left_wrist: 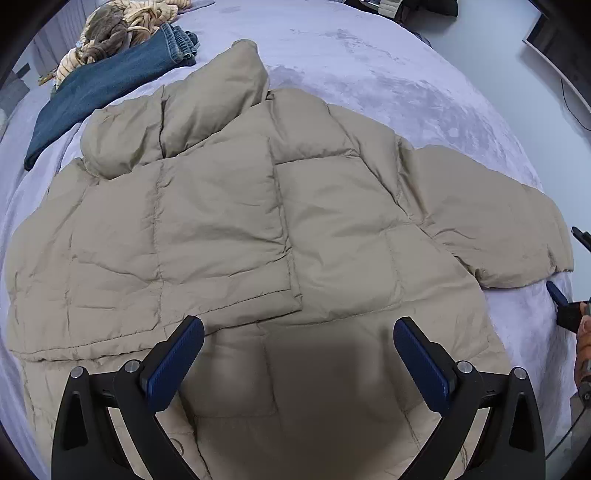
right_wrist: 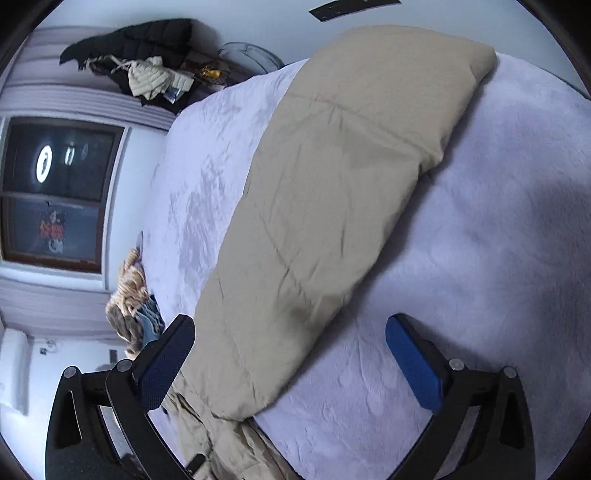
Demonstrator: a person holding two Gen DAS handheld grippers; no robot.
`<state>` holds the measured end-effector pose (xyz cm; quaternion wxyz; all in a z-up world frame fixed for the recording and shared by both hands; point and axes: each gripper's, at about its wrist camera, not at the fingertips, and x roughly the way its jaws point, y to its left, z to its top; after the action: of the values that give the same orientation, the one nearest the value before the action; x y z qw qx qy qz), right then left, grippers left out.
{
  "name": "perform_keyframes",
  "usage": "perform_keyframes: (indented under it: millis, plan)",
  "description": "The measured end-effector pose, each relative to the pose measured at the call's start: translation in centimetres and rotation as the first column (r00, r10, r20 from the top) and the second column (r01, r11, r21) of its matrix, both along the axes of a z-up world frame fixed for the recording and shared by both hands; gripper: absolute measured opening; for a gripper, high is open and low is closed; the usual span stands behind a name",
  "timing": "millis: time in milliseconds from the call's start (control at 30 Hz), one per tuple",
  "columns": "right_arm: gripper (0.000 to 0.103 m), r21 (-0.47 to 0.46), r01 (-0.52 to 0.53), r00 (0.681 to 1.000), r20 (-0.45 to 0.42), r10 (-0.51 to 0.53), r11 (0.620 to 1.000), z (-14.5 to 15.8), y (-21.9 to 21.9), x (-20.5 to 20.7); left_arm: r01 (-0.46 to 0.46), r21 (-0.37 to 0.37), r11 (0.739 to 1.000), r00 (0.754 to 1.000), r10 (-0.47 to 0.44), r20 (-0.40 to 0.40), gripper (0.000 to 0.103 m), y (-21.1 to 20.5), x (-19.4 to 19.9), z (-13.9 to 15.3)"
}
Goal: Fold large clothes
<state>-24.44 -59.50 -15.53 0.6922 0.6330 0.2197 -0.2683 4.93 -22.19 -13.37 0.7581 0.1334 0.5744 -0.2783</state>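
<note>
A beige quilted puffer jacket [left_wrist: 240, 221] lies spread front-up on a lilac bedspread [left_wrist: 369, 66]. Its left sleeve is folded across the chest, and its right sleeve [left_wrist: 509, 236] stretches out to the right. My left gripper [left_wrist: 299, 332] is open and empty, hovering over the jacket's lower hem. In the right wrist view that outstretched sleeve [right_wrist: 325, 192] runs away from me across the bedspread [right_wrist: 480, 258]. My right gripper [right_wrist: 290, 332] is open and empty, with the sleeve near its left finger. Its blue fingertip also shows at the left wrist view's right edge [left_wrist: 556, 293].
Folded blue jeans [left_wrist: 96, 88] and a striped beige-brown bundle [left_wrist: 122, 26] lie at the bed's far left. A dark window [right_wrist: 55, 192] and a heap of dark and cream clothes [right_wrist: 147, 66] stand beyond the bed. The bed's edge is close on the right.
</note>
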Motion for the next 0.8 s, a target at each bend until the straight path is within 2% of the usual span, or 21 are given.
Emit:
perform_keyframes:
  millis: [300, 367, 433, 467, 500, 533, 633, 700, 800]
  plan:
    - [0.102, 0.140, 0.119, 0.978, 0.152, -0.140, 0.983, -1.6, -4.4, 0.5, 0.003, 0.027, 1.000, 0.999, -0.004, 0.039, 0.103, -2.3, -0.3, 0.8]
    - [0.089, 0.189, 0.141, 0.961, 0.210, -0.181, 0.972, -2.2, -4.8, 0.3, 0.004, 0.049, 0.999, 0.999, -0.007, 0.052, 0.103, -2.6, -0.3, 0.7]
    - [0.042, 0.262, 0.147, 0.947, 0.242, -0.213, 0.954, -3.3, -5.1, 0.5, 0.007, 0.053, 0.999, 0.998, -0.010, 0.059, 0.103, -2.6, -0.3, 0.8]
    - [0.030, 0.292, 0.146, 0.942, 0.251, -0.223, 0.945, -3.9, -5.2, 0.9, 0.008, 0.053, 0.999, 0.998, -0.011, 0.058, 0.103, -2.5, -0.3, 0.8]
    - [0.011, 0.305, 0.143, 0.940, 0.255, -0.225, 0.941, -4.2, -5.1, 1.2, 0.007, 0.052, 0.999, 0.998, -0.010, 0.058, 0.103, -2.3, -0.2, 0.9]
    - [0.008, 0.295, 0.142, 0.942, 0.253, -0.220, 0.945, -4.1, -4.9, 1.5, 0.005, 0.052, 0.999, 0.998, -0.008, 0.060, 0.103, -2.2, -0.1, 0.9]
    - [0.007, 0.227, 0.106, 0.946, 0.277, -0.169, 0.968, -2.6, -4.3, 2.6, -0.003, 0.059, 0.998, 0.997, -0.001, 0.077, 0.103, -1.3, 0.3, 1.1]
    - [0.007, 0.171, 0.060, 0.945, 0.307, -0.111, 0.983, -0.9, -3.6, 3.9, -0.004, 0.071, 0.997, 0.996, -0.002, 0.090, 0.103, -0.7, 0.7, 1.1]
    - [0.006, 0.062, -0.031, 0.952, 0.305, 0.011, 0.998, 2.2, -2.3, 6.7, -0.018, 0.083, 0.996, 0.995, 0.009, 0.103, 0.103, 0.7, 1.5, 1.1]
